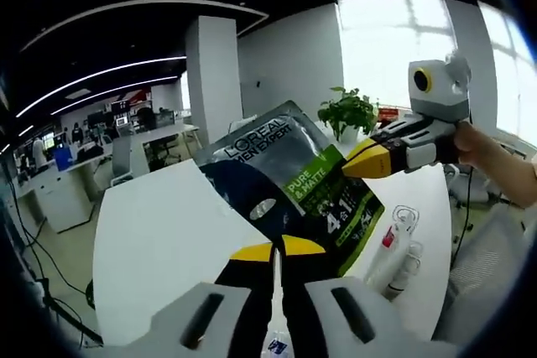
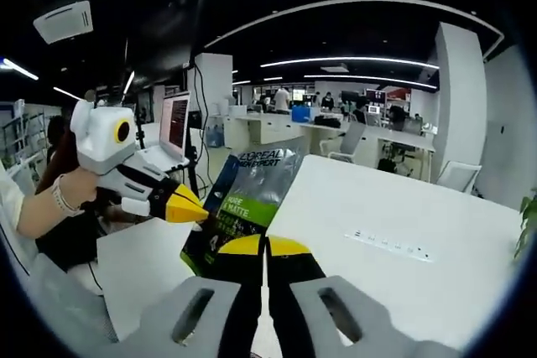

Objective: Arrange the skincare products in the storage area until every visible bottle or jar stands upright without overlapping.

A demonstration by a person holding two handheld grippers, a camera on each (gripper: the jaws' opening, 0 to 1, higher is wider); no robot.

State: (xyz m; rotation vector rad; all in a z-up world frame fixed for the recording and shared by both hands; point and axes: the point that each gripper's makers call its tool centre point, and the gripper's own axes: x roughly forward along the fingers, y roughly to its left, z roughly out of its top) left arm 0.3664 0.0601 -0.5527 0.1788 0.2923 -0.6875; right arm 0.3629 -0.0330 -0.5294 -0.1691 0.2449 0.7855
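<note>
Above the white table (image 1: 159, 241), both grippers seemingly pinch the L'Oréal pouch (image 1: 285, 182): left gripper (image 1: 277, 249), right gripper (image 1: 357, 163); opposing pulls could tear it or drop it.

My left gripper (image 1: 278, 248): pale grey shell, two dark slots, black jaws tipped yellow | my right gripper (image 2: 264, 246): same grey shell, slotted, black jaws with yellow tips | hand (image 2: 74, 188) on left gripper: beaded bracelet at wrist, white sleeve edge

Left gripper view is aimed close over the white table (image 1: 159, 241); right gripper view faces it from the opposite side. The pouch (image 1: 289, 182), at twelve o'clock, is shared.
</note>
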